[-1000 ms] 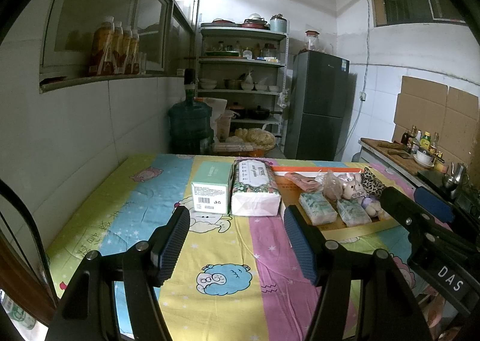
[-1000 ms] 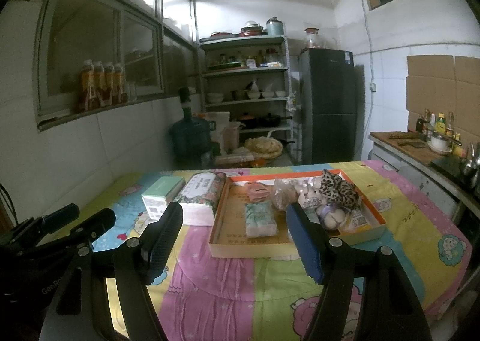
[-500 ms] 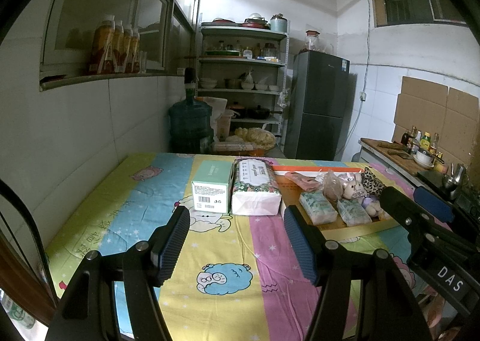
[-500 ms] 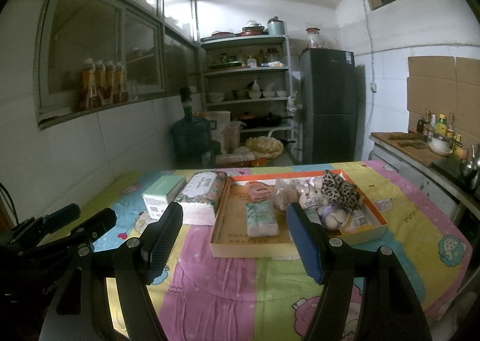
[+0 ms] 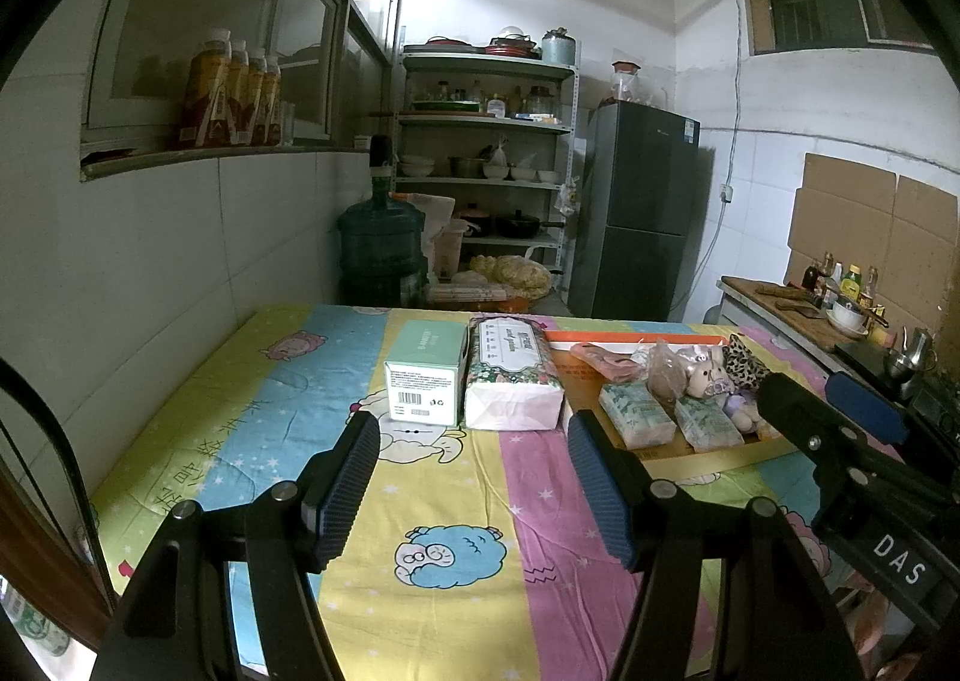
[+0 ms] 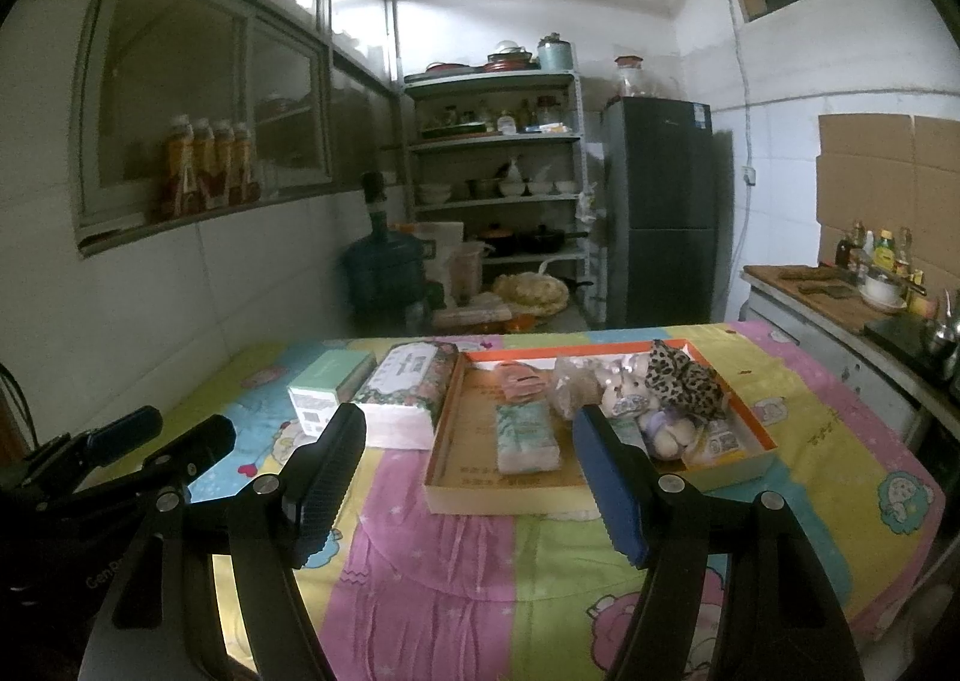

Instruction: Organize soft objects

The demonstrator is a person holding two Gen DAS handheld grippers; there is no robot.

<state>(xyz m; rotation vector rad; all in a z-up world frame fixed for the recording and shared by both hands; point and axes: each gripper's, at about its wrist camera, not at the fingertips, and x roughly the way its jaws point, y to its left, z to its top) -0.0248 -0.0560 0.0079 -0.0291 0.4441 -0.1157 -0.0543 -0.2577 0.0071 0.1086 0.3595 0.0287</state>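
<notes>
A shallow cardboard tray [image 6: 462, 477] with an orange rim lies on the cartoon-print tablecloth. It holds small tissue packs [image 6: 527, 437], a pink pouch [image 6: 519, 384], a clear bag [image 6: 570, 387], small plush toys [image 6: 624, 402] and a leopard-print fabric piece [image 6: 684, 378]. Left of the tray sit a floral tissue pack [image 5: 510, 375] and a mint-green box [image 5: 427, 369]. My left gripper [image 5: 474, 492] hovers open over the cloth, short of the box and pack. My right gripper [image 6: 471, 486] is open too, in front of the tray's near edge, holding nothing.
A tiled wall runs along the table's left side. Beyond the far edge stand a water jug [image 5: 378, 255], a metal shelf [image 5: 486, 171] of dishes and a dark fridge [image 5: 636, 213]. A counter [image 6: 840, 297] with bottles and a bowl lines the right.
</notes>
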